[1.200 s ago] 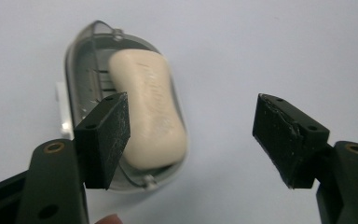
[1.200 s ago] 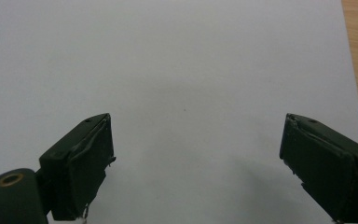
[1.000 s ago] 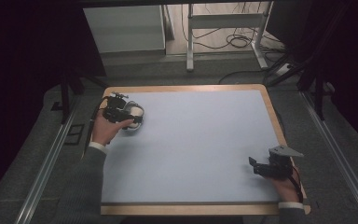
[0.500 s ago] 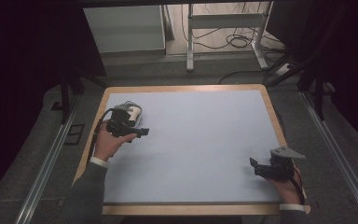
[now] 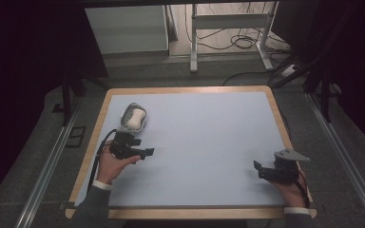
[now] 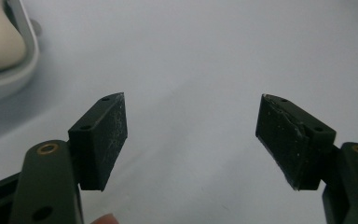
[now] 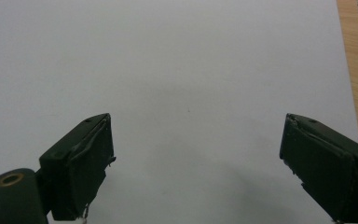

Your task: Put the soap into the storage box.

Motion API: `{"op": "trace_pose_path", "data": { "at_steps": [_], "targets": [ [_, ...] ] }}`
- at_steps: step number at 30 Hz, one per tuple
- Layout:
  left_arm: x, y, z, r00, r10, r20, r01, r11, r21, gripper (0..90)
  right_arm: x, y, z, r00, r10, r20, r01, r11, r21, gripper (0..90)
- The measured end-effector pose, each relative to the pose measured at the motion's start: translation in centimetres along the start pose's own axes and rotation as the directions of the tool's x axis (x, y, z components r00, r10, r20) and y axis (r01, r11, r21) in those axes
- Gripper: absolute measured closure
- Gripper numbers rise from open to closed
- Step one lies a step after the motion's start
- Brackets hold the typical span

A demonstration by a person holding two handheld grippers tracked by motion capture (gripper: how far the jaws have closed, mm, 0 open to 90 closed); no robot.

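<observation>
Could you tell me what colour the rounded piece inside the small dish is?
Cream-white; the rounded piece shows best in the high view.

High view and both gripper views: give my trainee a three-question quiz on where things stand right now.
1. True or false: the left gripper holds the soap dish.
2. What lies in the dish?
A. a pale soap bar
B. a sponge
C. a key
3. Fill in: the right gripper is above the table's near ____ corner.

Key:
1. False; its jaws are open and empty, with the dish beside them.
2. A
3. right
</observation>
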State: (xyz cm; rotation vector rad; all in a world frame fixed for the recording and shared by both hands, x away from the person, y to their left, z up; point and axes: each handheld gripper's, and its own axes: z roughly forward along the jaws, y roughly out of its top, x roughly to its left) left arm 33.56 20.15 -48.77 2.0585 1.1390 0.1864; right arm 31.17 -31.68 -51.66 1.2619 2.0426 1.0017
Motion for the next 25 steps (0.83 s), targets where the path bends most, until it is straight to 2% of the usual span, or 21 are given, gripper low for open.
{"op": "trace_pose_path", "data": {
  "at_steps": [10,13,25],
  "targets": [
    [-0.7,-2.3,0.3,0.9999,-0.009,0.009,0.009,0.9999,-0.012,25.0,0.2,0.0,0.1,0.9999,-0.01,-0.003,0.01,1.0,0.003,9.4],
    [-0.9,-2.4,0.4,1.0,0.001,0.008,0.0,1.0,-0.007,24.9,0.1,0.0,0.1,1.0,-0.01,-0.002,0.01,1.0,0.003,9.4],
    [-0.9,-2.2,0.2,0.9999,-0.002,0.013,0.002,0.9993,-0.037,25.4,0.2,0.0,0.2,0.9999,-0.014,-0.001,0.014,1.0,0.006,9.4]
  ]
}}
